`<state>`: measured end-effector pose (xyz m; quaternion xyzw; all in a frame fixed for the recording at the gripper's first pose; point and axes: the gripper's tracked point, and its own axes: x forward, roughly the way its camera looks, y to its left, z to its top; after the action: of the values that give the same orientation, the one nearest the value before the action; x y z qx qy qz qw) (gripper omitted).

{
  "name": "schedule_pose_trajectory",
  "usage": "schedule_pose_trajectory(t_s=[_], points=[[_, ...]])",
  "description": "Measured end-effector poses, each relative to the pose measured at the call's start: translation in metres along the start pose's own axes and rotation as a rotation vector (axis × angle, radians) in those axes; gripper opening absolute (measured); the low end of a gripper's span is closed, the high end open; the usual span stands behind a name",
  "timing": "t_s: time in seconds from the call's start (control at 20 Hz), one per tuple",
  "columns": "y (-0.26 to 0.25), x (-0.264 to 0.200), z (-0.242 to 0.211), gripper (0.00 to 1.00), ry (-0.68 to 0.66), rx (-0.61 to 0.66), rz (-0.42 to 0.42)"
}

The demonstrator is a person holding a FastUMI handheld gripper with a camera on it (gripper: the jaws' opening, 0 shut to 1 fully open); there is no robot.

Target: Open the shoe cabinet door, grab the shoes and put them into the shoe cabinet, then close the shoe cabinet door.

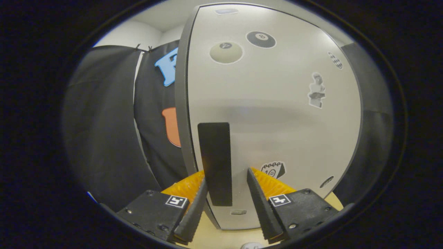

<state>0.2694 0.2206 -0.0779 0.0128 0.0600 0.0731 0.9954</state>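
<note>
1. Gripper [226,180] fingers stand apart, either side of the black handle [216,162], which sits between them nearer the left finger; contact is unclear.
2. Shoe cabinet door [273,114], pale and stickered, fills twelve o'clock ahead.
3. Black cloth wall [104,131] hangs at nine o'clock.

The gripper [226,183] faces the pale shoe cabinet door [277,114], its jaws apart on either side of the door's dark upright handle [215,162]. Stickers [261,39] dot the door; light desk [221,238] shows below.
</note>
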Motion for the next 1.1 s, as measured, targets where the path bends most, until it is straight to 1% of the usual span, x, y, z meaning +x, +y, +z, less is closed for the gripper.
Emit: schedule_pose_trajectory(t_s=[0.05, 0.15, 0.2, 0.3, 0.4, 0.7, 0.85, 1.0, 1.1], points=[[0.002, 0.0, -0.002, 0.7, 0.007, 0.003, 0.001], [0.009, 0.001, -0.006, 0.53, 0.026, 0.024, 0.022], [0.009, 0.0, -0.004, 0.45, 0.022, 0.022, 0.012], [0.009, 0.0, -0.005, 0.4, 0.023, 0.013, 0.003], [0.006, 0.0, -0.006, 0.38, 0.033, -0.001, 0.0], [0.005, -0.014, -0.009, 0.3, 0.047, 0.0, 0.048], [0.009, -0.038, -0.008, 0.29, 0.053, 0.0, 0.081], [0.002, -0.042, -0.012, 0.29, 0.049, -0.006, 0.11], [-0.002, -0.057, -0.014, 0.28, 0.05, -0.009, 0.135]])
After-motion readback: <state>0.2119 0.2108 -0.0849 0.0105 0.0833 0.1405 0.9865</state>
